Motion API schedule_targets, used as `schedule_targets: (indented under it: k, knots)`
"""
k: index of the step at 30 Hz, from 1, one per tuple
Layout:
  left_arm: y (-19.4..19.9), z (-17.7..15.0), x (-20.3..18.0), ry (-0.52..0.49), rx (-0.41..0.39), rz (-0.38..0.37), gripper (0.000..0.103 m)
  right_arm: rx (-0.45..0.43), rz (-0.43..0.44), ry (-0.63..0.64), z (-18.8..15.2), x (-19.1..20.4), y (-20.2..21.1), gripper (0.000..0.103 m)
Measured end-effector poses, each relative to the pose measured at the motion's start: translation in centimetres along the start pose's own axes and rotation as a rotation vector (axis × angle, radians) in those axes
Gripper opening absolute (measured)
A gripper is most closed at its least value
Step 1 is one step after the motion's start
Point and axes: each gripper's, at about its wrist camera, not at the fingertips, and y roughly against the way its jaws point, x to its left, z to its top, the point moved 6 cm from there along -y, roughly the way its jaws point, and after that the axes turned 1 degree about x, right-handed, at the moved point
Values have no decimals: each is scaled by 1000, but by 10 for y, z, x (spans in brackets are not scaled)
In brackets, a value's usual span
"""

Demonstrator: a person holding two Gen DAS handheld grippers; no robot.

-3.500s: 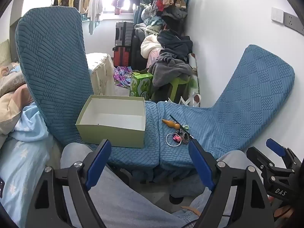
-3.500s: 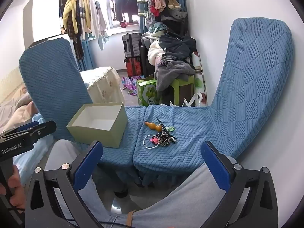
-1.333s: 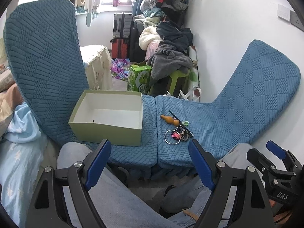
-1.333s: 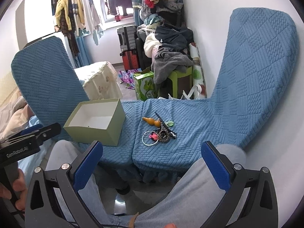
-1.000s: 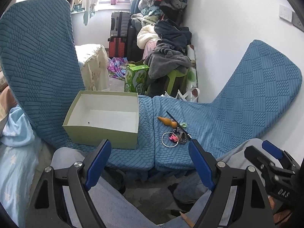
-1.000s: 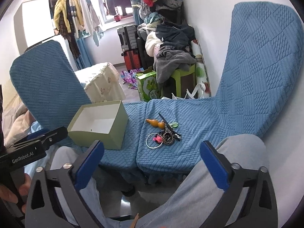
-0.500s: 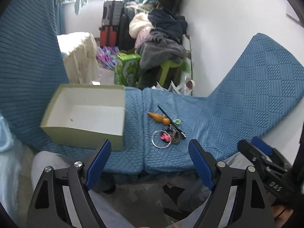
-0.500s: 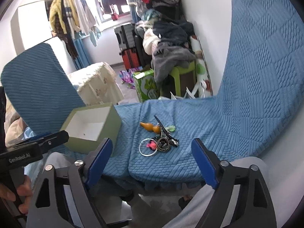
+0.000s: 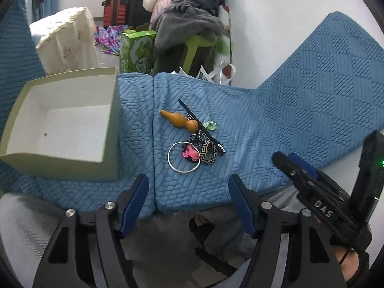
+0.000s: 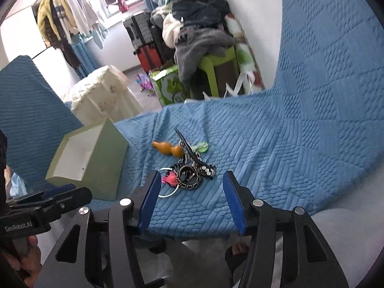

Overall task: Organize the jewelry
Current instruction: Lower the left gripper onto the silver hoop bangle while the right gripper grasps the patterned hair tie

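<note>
A small pile of jewelry lies on the blue quilted seat (image 9: 252, 120): an orange gourd pendant (image 9: 180, 120), a black hair stick (image 9: 196, 122), a green charm (image 9: 211, 125), a silver bangle (image 9: 183, 157), a pink charm (image 9: 190, 153) and a black patterned ring (image 9: 208, 152). An open pale green box (image 9: 60, 124) stands to their left. My left gripper (image 9: 188, 194) is open, short of the bangle. My right gripper (image 10: 190, 192) is open, just in front of the patterned ring (image 10: 189, 180) and pink charm (image 10: 169, 178).
Blue seat backs rise at left (image 10: 26, 100) and right (image 10: 336, 72). Beyond the seat stand a green stool with heaped clothes (image 9: 189, 24), a green carton (image 9: 136, 50), suitcases (image 10: 144, 40) and a cream covered table (image 10: 103, 91). The person's legs are below the grippers.
Both grippers have moved forward and down toward the jewelry pile. Their jaws stand somewhat narrower than before, still open.
</note>
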Motion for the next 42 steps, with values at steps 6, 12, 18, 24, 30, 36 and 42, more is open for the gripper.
schedule_targets:
  k: [6, 12, 18, 24, 30, 36, 42]
  knots:
    - [-37, 1, 0, -28, 36, 26, 57, 77, 26, 28, -8, 0, -44, 43]
    - [-75, -2, 12, 5, 98, 6, 50, 184, 75, -32, -16, -7, -82, 31]
    - [-111, 2, 20, -8, 137, 23, 44, 246, 99, -51, -19, -5, -110, 29]
    - [-143, 12, 24, -9, 181, 21, 36, 308, 56, -72, -21, -15, -137, 22]
    - [-163, 22, 27, -54, 180, 67, 36, 339, 42, -55, -20, -18, -153, 21]
    - [-178, 25, 28, -84, 197, 70, 29, 356, 13, -7, -20, -15, -164, 20]
    - [-181, 28, 24, -128, 180, 82, 27, 355, -27, 84, -20, -4, -168, 6]
